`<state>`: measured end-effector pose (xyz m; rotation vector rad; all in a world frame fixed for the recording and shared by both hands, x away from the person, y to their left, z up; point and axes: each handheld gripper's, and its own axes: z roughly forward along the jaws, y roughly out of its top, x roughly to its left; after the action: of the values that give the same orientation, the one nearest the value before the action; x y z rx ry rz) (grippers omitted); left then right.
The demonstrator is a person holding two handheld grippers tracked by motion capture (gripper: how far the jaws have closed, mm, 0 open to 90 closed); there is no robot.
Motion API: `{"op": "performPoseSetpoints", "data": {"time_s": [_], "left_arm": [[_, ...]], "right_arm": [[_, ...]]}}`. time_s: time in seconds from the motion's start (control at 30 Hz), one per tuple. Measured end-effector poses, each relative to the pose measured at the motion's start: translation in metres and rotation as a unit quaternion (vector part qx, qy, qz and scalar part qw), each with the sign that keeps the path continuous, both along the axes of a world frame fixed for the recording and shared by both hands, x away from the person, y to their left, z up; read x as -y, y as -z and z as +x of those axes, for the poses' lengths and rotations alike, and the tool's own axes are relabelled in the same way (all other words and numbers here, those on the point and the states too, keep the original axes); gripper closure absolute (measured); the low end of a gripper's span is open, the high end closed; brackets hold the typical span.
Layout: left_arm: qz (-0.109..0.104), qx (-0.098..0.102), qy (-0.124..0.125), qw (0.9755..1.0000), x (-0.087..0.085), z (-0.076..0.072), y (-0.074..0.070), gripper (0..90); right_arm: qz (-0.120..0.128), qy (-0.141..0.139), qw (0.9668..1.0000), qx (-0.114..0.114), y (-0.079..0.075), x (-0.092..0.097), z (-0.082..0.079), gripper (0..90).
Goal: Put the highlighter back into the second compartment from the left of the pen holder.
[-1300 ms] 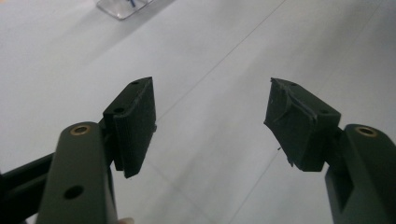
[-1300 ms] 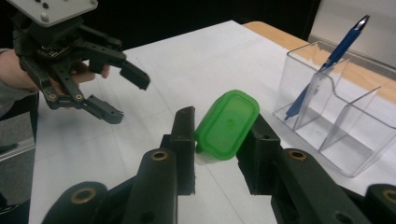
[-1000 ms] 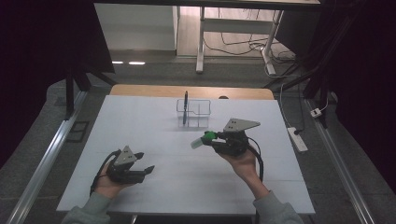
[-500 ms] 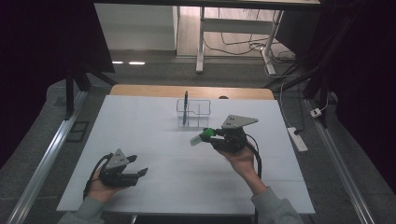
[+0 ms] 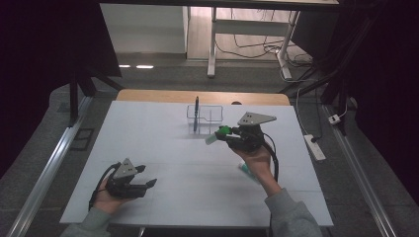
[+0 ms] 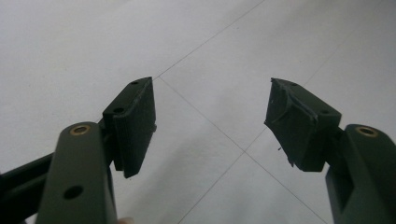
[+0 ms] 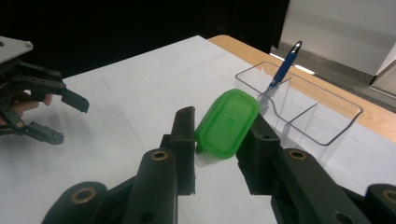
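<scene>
From above, my right gripper (image 5: 223,136) clamped a green-capped tube (image 5: 217,134) beside the clear organizer (image 5: 213,114), probably to drop it in. Along my left gripper (image 6: 210,123), the jaws gaped, idle over the table (image 6: 93,42). Along my right, the tube's cap (image 7: 227,122) faced me.

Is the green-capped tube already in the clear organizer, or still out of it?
Out. The right gripper grips the green-capped tube above the table, short of the clear organizer.
</scene>
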<state>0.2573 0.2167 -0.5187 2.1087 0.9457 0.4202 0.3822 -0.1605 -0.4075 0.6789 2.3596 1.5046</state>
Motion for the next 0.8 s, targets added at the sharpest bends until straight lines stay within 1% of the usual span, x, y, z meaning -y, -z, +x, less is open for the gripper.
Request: {"op": "performPoseSetpoints", "data": {"time_s": [0.13, 0.2, 0.37, 0.47, 0.8], "left_arm": [[-0.001, -0.001, 0.001, 1.0, 0.0, 0.0, 0.0, 32.4], [0.0, -0.001, 0.002, 1.0, 0.001, 0.001, 0.0, 32.4], [-0.001, 0.0, 0.001, 1.0, 0.0, 0.0, 0.0, 32.4], [-0.001, 0.0, 0.002, 1.0, 0.0, 0.0, 0.0, 32.4], [-0.004, 0.0, 0.0, 1.0, 0.0, 0.001, 0.0, 32.3]], "right_arm": [[0.002, 0.009, 1.0, 0.002, -0.005, 0.003, 0.005, 69.3], [0.008, 0.013, 0.9999, 0.002, -0.008, 0.004, 0.009, 69.3], [0.009, 0.026, 0.9996, 0.002, -0.015, 0.003, 0.02, 69.3], [0.012, 0.031, 0.9994, -0.004, -0.018, 0.001, 0.027, 69.3], [0.007, 0.049, 0.9987, -0.011, -0.022, -0.01, 0.049, 69.3]]}}
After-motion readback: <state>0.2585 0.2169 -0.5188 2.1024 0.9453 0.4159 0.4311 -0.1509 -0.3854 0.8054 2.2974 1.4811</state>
